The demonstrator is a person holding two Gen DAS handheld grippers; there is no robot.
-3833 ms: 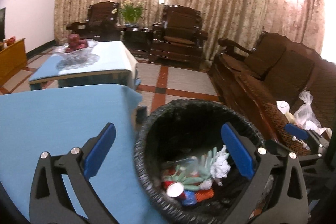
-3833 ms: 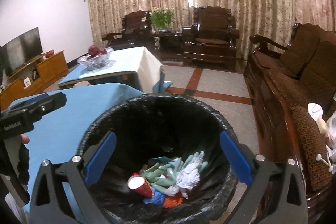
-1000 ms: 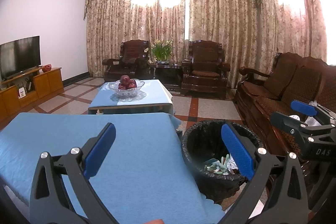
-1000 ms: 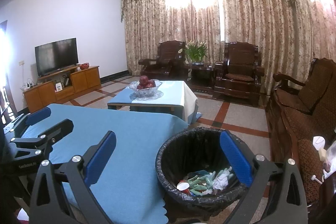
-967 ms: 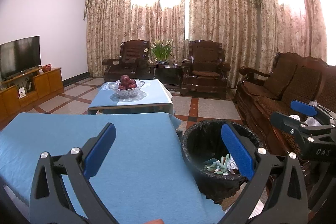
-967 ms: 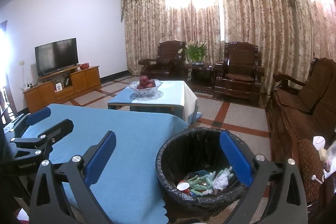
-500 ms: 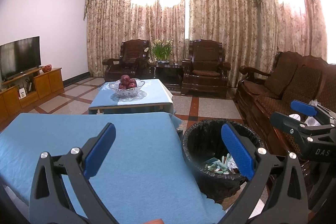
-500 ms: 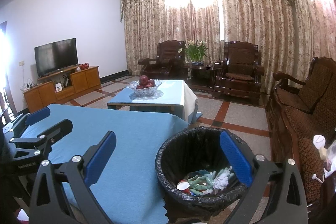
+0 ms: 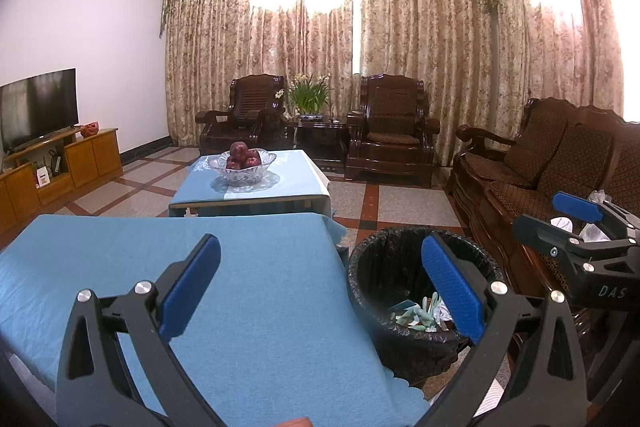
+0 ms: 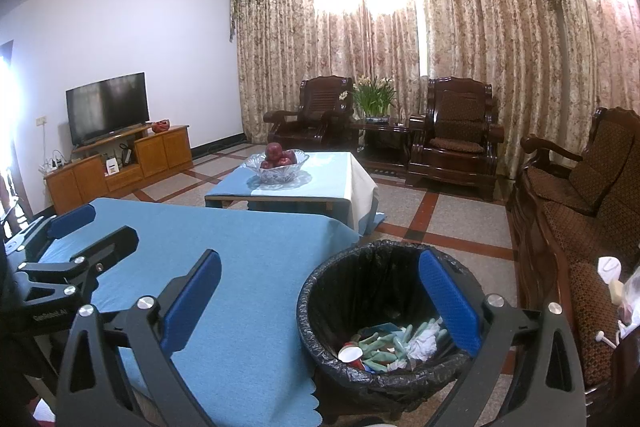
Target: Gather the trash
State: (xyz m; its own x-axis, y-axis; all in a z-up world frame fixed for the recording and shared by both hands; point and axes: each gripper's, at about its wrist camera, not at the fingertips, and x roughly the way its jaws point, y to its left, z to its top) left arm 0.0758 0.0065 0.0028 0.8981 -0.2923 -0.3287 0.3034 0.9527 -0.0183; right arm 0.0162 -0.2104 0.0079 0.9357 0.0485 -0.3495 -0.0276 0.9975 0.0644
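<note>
A round bin with a black liner [image 9: 380, 267] stands on the floor at the right edge of a blue-covered table [image 9: 200, 267]. It also shows in the right wrist view [image 10: 360, 279]. Inside lie green gloves [image 10: 384, 343], a crumpled white tissue [image 10: 424, 341] and a red paper cup [image 10: 350, 354]. My left gripper [image 9: 320, 283] is open and empty, held above the table near the bin. My right gripper [image 10: 320, 283] is open and empty, held above the bin's left rim. Each gripper shows at the edge of the other's view.
A second blue-covered table [image 9: 280, 183] carries a glass bowl of apples [image 9: 242, 163]. A dark wooden sofa [image 9: 560, 163] runs along the right, with white plastic items [image 10: 624, 287] on its seat. Two armchairs [image 9: 388, 131], a plant and a TV cabinet [image 10: 120, 163] stand farther off.
Since 3.8 s ago both grippers have pulled up and back from just over the bin. Over the last second nothing has visibly moved.
</note>
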